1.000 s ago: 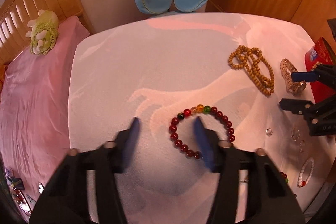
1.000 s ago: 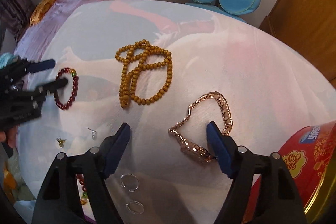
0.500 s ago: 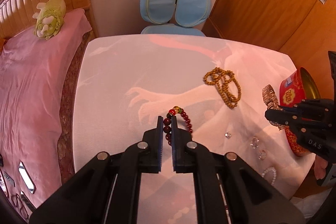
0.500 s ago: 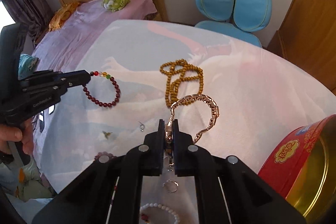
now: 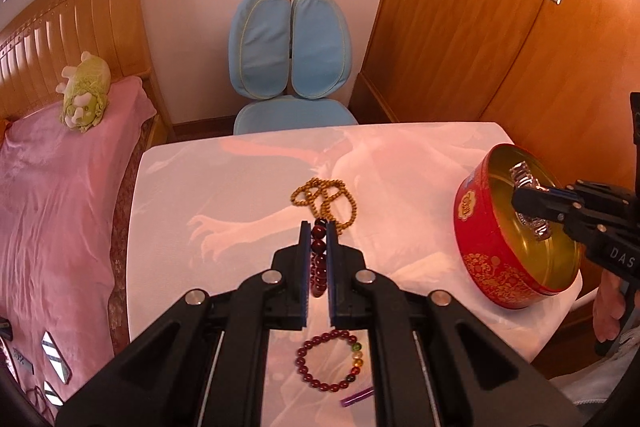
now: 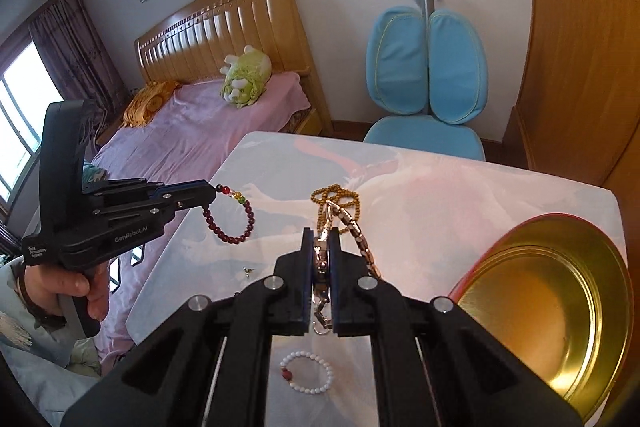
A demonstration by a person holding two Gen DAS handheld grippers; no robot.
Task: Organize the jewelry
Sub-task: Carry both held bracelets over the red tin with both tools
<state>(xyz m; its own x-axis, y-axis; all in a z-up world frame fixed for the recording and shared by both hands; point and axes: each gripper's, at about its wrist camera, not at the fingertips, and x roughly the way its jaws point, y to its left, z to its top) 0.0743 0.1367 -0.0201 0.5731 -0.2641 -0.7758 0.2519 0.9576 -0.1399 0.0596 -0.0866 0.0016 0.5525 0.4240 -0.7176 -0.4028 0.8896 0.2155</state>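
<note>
My left gripper (image 5: 319,227) is shut on a dark red bead bracelet (image 5: 319,259) and holds it in the air above the table; it hangs from the tips in the right wrist view (image 6: 230,217). My right gripper (image 6: 320,239) is shut on a rose-gold link bracelet (image 6: 358,235), held over the open red tin (image 5: 496,267) with a gold inside (image 6: 560,307). In the left wrist view the link bracelet (image 5: 528,195) dangles above the tin's mouth. A wooden bead necklace (image 5: 324,197) lies on the white table (image 5: 240,195).
A second red bead bracelet (image 5: 330,361) and a purple stick (image 5: 357,397) lie near the table's front. A white bead bracelet (image 6: 307,373) and a small charm (image 6: 248,270) lie there too. A blue chair (image 5: 290,67) stands behind, a pink bed (image 5: 52,195) at the left.
Both grippers shut on their bracelets and rose. The right one carried the link bracelet over the tin. The left one lifted the red bracelet off the table.
</note>
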